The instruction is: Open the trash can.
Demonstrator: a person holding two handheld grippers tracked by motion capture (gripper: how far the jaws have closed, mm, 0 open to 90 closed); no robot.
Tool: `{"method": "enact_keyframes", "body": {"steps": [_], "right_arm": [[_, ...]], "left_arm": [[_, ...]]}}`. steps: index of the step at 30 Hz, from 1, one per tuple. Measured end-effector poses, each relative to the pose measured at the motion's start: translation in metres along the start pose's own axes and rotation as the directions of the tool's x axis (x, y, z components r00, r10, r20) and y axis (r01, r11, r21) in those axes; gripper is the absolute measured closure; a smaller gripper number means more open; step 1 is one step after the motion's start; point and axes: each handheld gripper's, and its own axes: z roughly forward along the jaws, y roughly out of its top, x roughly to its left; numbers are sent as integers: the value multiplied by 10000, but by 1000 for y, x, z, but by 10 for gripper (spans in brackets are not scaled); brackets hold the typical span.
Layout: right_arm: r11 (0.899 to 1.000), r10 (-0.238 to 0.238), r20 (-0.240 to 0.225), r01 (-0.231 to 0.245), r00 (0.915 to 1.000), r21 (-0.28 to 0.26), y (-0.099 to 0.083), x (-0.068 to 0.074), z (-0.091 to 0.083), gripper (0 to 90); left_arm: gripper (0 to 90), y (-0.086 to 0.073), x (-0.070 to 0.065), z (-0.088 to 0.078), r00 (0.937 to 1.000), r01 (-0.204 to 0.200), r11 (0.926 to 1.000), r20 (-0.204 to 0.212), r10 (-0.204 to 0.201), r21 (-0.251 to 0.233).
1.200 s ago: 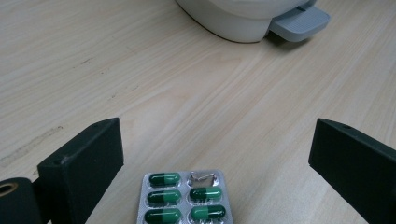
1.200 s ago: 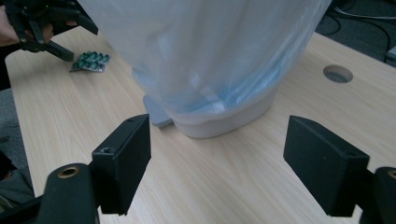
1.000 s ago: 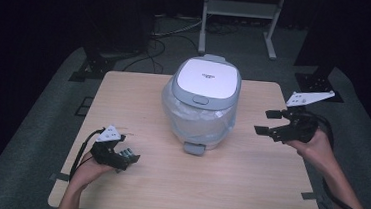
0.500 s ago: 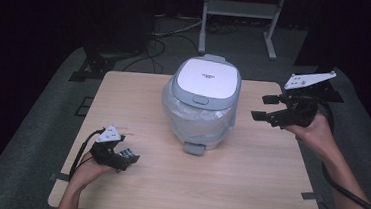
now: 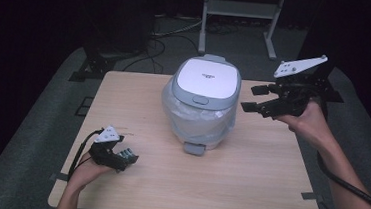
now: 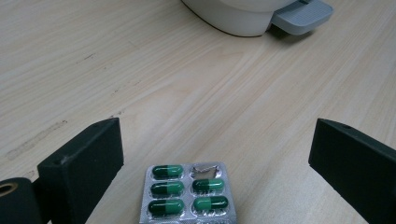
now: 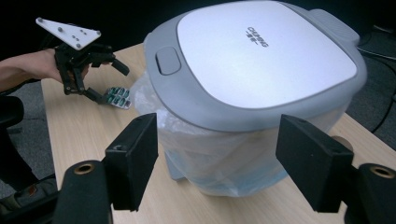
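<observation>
The right tongs (image 5: 260, 99) hang raised beside the closed bin (image 5: 202, 103), pointing at it, jaws apart, just narrowing, nothing between. The left tongs (image 5: 128, 158) rest low on the counter (image 5: 247, 184), released, a pill strip (image 6: 187, 192) lying lengthwise between their jaws.

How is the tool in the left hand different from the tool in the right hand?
The left tool sits low at the near-left edge of the table, while the right tool is held up in the air beside the bin. The left tool has a pill pack lying between its open jaws; the right tool's jaws are empty, though they have just been closing a little. Both are black, with a grey three-cornered plate on top.
</observation>
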Motion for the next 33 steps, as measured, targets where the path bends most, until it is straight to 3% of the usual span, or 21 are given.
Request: {"method": "enact_keyframes", "body": {"steps": [5, 17, 33], "right_arm": [[9999, -164, -147, 164, 9998, 7, 6, 4, 4, 347], [9945, -891, -424, 912, 9951, 509, 37, 16, 33, 624], [9833, -1473, -1022, 1568, 9838, 923, 56, 26, 71, 816]], "left_arm": [[22, 1, 0, 1, 10000, 33, 9999, 91, -32, -123], [21, 1, -1, 2, 10000, -54, 10000, 82, 54, 0], [22, -2, 3, -2, 10000, 1, 10000, -32, -1, -7]]}}
